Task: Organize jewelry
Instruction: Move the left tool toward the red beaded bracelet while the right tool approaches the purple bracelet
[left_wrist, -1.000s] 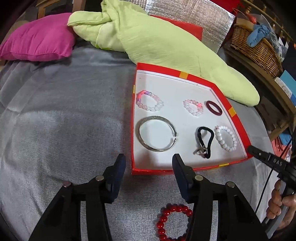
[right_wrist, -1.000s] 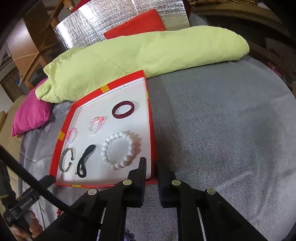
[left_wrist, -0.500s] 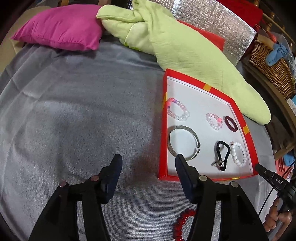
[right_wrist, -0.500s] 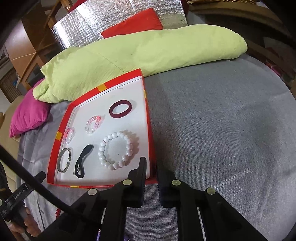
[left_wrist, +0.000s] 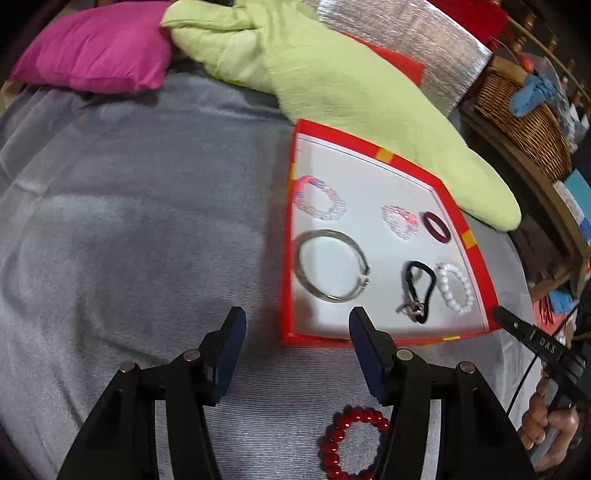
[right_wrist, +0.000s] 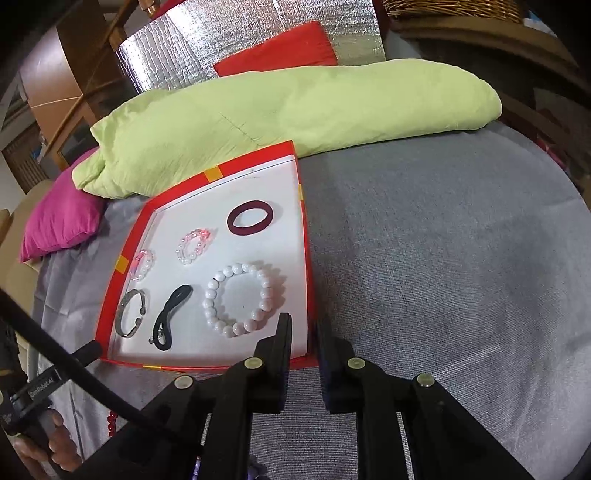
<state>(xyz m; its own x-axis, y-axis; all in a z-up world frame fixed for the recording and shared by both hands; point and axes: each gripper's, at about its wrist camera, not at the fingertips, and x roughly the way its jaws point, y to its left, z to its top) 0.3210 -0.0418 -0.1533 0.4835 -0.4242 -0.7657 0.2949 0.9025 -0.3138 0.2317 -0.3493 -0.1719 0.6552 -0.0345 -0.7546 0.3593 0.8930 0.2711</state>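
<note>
Grey bedding (left_wrist: 129, 229) holds a red tray (left_wrist: 476, 266). Left gripper (left_wrist: 295, 328) gapes empty; right gripper (right_wrist: 303, 328) looks nearly closed, empty. Next likely: red bead bracelet (left_wrist: 351, 443).

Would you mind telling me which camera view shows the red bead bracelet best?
The left wrist view: the red bead bracelet lies on the grey cloth just outside the red tray, most of its ring visible beside the right finger. The right wrist view shows only a few red beads behind the cable.
</note>
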